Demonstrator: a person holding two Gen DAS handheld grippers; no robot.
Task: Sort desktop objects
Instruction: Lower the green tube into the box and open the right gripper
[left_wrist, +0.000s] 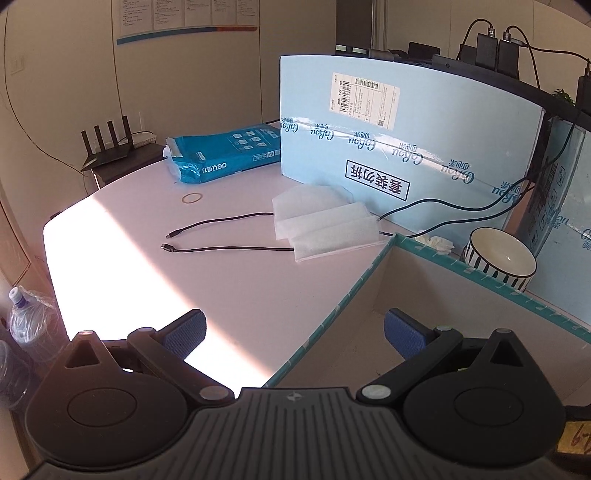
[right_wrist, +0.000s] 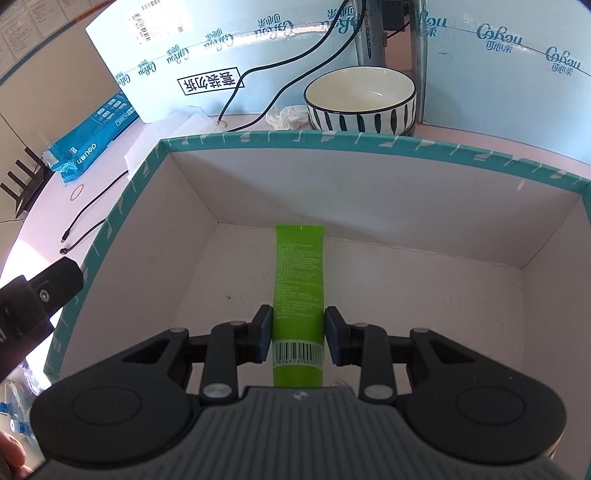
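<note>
My right tongs (right_wrist: 298, 334) are clamped on the green tube (right_wrist: 298, 280), both pads pressed against its sides just above the barcode. The tube points toward twelve o'clock, its crimped end near the far wall of the teal-rimmed box (right_wrist: 369, 142), inside the box's walls. My left tongs (left_wrist: 293, 334) stand wide apart with nothing between them, straddling the box's near rim at six o'clock in the left wrist view. On the worktop (left_wrist: 229, 288) at eleven o'clock lie two black cables (left_wrist: 221, 236), their far ends tucked under white foam sheets (left_wrist: 325, 229). A rubber band (left_wrist: 192, 198) lies beyond them, and a blue paper pack (left_wrist: 225, 153) farther back. The striped bowl (right_wrist: 360, 99) sits just behind the box at twelve o'clock in the right wrist view, crumpled tissue (right_wrist: 286, 116) beside it.
</note>
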